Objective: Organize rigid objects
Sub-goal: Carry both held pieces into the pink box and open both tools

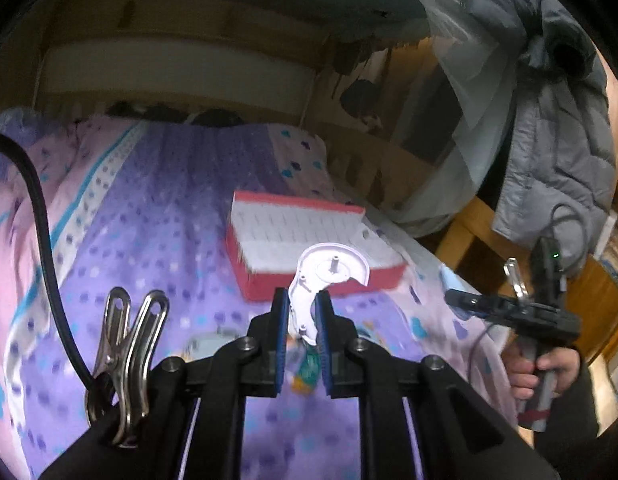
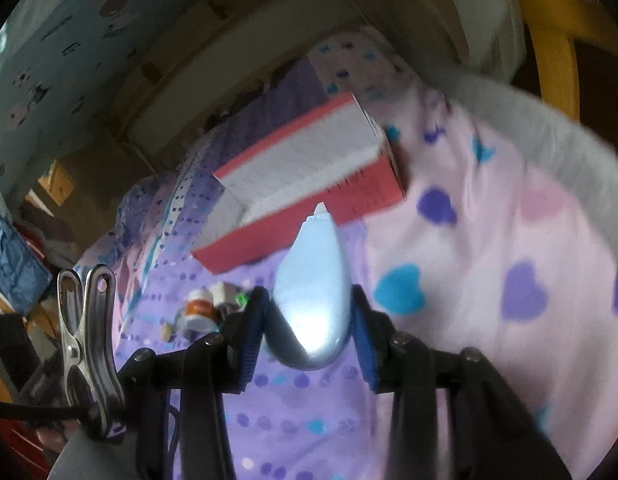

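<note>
Left gripper [image 1: 302, 312]: clenched on white plastic shell [image 1: 329, 268].
Right gripper [image 2: 309, 316]: grasped blue tape dispenser [image 2: 311, 280], nose forward.
Red box [image 2: 309, 172]: lay ahead of both.

A flat white plastic shell [image 1: 325, 280] with a curved cut-out and small pegs on its inner face stands on edge, its narrow end pinched between blue pads above the bedspread. A pale blue teardrop-shaped case [image 2: 311, 280], tip pointing away, is also clamped at its broad end. A red box [image 1: 305, 248] with a white lining lies open on the bedspread beyond both.
</note>
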Available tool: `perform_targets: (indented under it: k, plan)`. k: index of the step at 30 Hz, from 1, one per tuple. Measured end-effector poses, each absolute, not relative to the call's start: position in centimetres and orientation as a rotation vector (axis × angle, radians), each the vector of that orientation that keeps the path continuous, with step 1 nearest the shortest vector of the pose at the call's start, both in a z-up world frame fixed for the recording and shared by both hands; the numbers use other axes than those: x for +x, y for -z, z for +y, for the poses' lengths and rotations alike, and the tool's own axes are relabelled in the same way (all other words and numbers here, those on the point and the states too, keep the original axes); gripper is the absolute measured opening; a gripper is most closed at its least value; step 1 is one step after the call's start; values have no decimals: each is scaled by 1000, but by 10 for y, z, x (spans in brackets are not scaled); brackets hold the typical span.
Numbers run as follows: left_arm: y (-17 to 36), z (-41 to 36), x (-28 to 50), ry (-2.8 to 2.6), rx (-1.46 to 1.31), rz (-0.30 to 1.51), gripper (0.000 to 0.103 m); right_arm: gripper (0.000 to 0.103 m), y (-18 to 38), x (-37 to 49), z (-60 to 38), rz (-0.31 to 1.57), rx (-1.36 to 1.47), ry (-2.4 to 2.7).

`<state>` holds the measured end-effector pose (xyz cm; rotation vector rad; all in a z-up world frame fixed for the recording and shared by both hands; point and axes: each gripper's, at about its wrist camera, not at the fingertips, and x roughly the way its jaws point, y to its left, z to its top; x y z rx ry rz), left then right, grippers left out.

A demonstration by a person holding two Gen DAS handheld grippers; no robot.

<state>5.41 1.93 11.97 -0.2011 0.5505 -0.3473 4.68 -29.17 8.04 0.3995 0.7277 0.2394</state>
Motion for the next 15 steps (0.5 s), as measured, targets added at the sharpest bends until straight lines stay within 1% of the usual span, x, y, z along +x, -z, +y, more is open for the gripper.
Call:
perform_targets:
  k: [4,6,8,11,12,15]
  plan:
    - [-124,-7,109,369,-124,567,14,41,-104,77,-283,702,272,-209]
    - [-118,-31,160,394,-57,646,14,41,-110,98,-277,698,215,-208]
    - [-101,-51,214,390,-20,780,14,41,-113,137,-269,724,185,-214]
    - [-53,-63,270,304,0,1011,14,41,-107,188,-260,763,160,-161]
    - [-39,-63,277,259,26,1055,14,41,-100,209,-258,802,156,-133]
    - [-13,-54,275,199,37,1095,13,41,-73,242,-256,927,182,-104]
